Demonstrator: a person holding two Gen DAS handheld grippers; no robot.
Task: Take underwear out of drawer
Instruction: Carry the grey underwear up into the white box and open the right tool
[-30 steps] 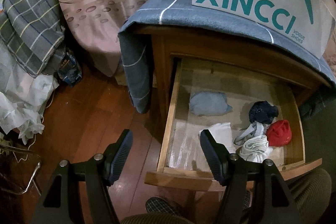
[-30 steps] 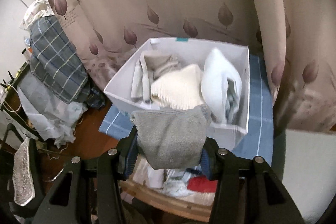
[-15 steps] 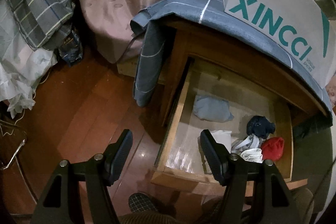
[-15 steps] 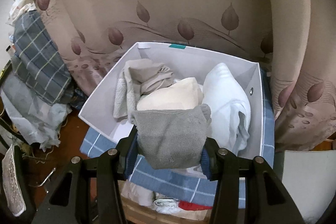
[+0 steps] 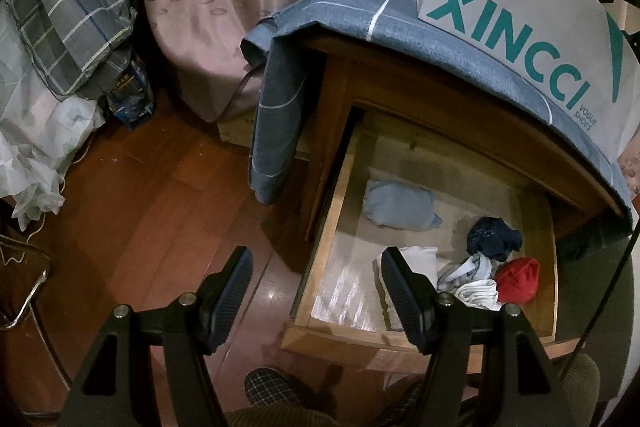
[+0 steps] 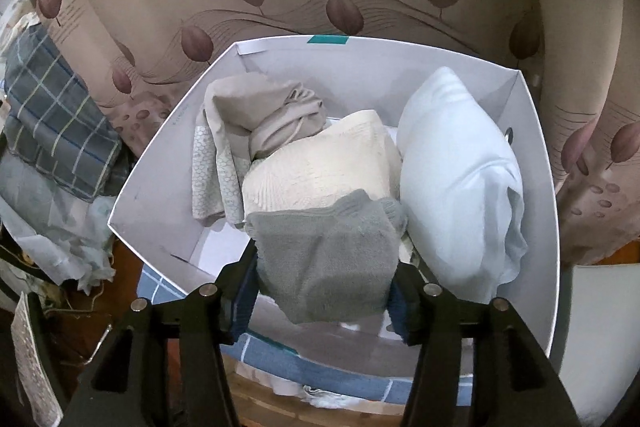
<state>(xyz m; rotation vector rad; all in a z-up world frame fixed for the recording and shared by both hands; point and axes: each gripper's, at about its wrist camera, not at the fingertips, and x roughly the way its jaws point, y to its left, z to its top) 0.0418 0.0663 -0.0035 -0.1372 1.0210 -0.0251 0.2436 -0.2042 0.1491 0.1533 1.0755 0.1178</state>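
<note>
While over white box (image 6: pixel 136 211), right hand-held gripper (image 6: pixel 326 267) clamps grey underwear (image 6: pixel 324 255) | left hand-held gripper (image 5: pixel 316 281) apart

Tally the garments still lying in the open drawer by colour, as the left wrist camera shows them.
Light blue: 1
Dark navy: 1
Red: 1
White, folded: 1
White and grey, crumpled: 1, possibly more; the bundle is tangled
Total: 5 visible in the drawer

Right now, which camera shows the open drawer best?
Left wrist: the drawer lies open, with the red piece and blue piece inside. Right wrist shows only a sliver under the white box.
</note>
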